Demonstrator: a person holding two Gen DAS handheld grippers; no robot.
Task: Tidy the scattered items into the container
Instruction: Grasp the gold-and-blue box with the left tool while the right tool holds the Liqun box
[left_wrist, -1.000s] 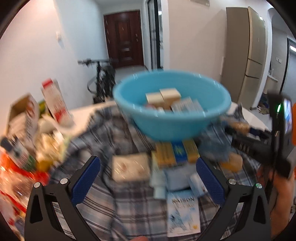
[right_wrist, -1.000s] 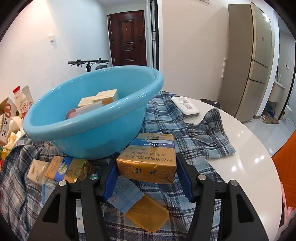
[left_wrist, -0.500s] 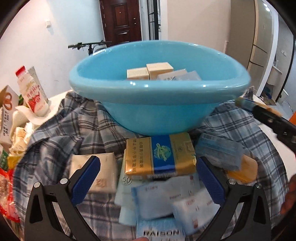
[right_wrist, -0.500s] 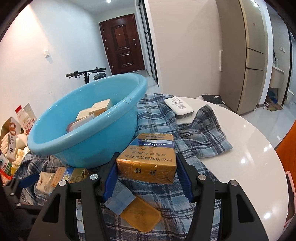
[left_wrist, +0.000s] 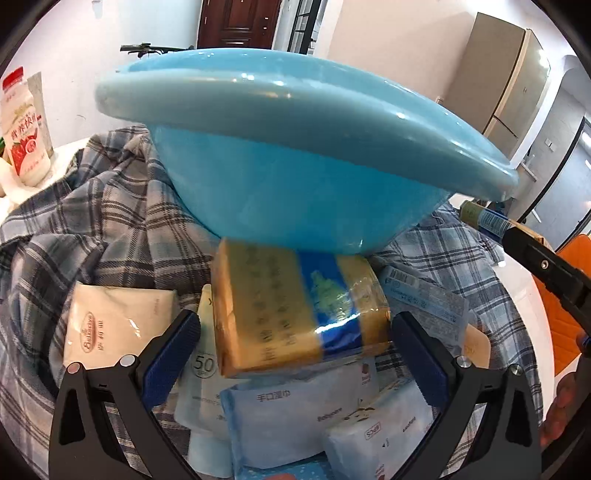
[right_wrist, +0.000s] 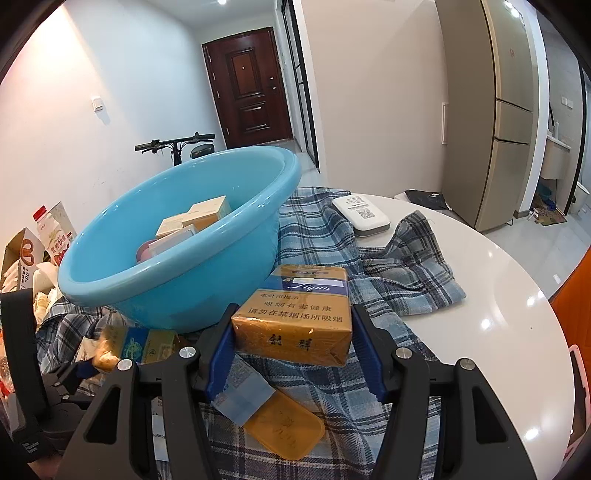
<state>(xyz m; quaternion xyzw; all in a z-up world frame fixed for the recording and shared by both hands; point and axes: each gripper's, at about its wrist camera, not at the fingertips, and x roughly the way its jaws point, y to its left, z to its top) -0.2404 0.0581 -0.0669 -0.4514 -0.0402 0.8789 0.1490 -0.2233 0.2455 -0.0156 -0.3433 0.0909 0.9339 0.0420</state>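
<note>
A light blue basin (right_wrist: 177, 251) stands on a plaid cloth and holds several small boxes (right_wrist: 195, 219). In the left wrist view the basin (left_wrist: 295, 177) fills the upper half. My left gripper (left_wrist: 295, 343) is open, its jaws on either side of a gold and blue cigarette carton (left_wrist: 299, 306) that lies against the basin's base. My right gripper (right_wrist: 291, 343) is shut on a gold carton with a blue top (right_wrist: 295, 314) and holds it to the right of the basin.
Tissue and wipe packs (left_wrist: 291, 413) and a cream pack (left_wrist: 114, 321) lie around the left gripper. An orange-capped packet (right_wrist: 273, 417) lies under the right gripper. A white device (right_wrist: 360, 216) sits behind. A milk bottle (left_wrist: 24, 129) and cartons stand at the left.
My left gripper has moved forward and down to the gold and blue carton, which now lies between its jaws. My right gripper has risen slightly with its carton.
</note>
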